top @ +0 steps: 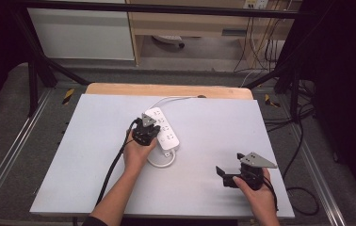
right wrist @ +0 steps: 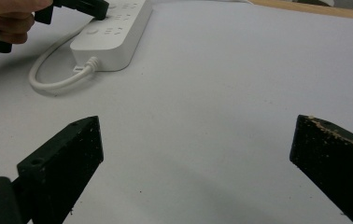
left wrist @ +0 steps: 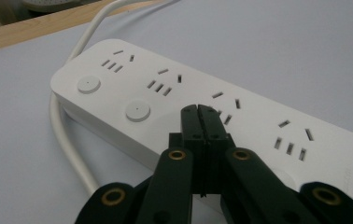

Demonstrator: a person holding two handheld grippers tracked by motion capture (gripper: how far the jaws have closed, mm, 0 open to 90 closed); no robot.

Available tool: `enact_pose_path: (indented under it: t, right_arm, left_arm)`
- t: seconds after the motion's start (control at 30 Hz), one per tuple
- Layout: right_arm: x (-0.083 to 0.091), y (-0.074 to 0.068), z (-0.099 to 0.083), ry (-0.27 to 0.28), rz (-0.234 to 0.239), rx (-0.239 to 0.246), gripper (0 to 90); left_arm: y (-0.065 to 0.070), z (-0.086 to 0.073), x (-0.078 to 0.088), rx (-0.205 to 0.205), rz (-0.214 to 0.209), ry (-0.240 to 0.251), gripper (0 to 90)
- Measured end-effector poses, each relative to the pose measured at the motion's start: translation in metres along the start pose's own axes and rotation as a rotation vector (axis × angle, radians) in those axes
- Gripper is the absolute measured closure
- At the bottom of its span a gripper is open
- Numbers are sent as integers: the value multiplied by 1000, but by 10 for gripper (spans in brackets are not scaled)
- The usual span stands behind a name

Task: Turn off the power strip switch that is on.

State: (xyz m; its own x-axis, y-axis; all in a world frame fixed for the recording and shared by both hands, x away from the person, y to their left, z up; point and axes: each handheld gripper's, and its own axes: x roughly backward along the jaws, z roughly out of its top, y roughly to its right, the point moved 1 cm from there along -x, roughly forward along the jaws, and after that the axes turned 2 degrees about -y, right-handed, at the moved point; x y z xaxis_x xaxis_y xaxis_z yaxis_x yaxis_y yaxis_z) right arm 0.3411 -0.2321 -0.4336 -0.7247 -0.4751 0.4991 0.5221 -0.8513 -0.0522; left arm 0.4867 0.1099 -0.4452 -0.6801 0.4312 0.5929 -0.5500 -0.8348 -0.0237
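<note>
Power strip [top: 163, 128] lies flat on the table [top: 96, 179], right under the left gripper [top: 146, 131]. That gripper's jaws are clenched tight together with nothing between them, tips resting on or just above the strip's top face, beside the second round button [left wrist: 137, 111] and just short of the third socket [left wrist: 226, 106]. Looks like a button press or poke, not a pickup.

Right gripper [top: 226, 175] sits well apart from the strip, jaws spread wide, nothing between them, just bare table ahead of its fingers [right wrist: 62, 163].

Handling, my guess: the strip is rigid hard plastic, smooth and a bit slippery, light to moderate weight, not fragile. The white cord [right wrist: 53, 81] is stiff-ish, loops out of the near end and will tug or swing the strip if it gets lifted. A downward push on a button may tip or slide the body, as there is little friction on this smooth top.

Best hold: pinch across the narrow width at the long side edges, near the middle, jaws opened wide first. Avoid the socket slots and the cord exit. The right gripper could steady the near end.
</note>
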Motion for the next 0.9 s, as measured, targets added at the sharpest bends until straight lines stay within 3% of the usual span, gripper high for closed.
enact_pose_path:
  t: [0.27,0.67,0.9]
  right_arm:
    - [0,0,0,-1,0,3,32]
    - [0,1,0,0,-1,3,32]
    - [0,1,0,1,0,2,32]
  left_arm:
    - [0,0,0,-1,2,1,900]
    - [-1,0,0,35,-9,7,900]
    - [-2,0,0,30,-14,6,900]
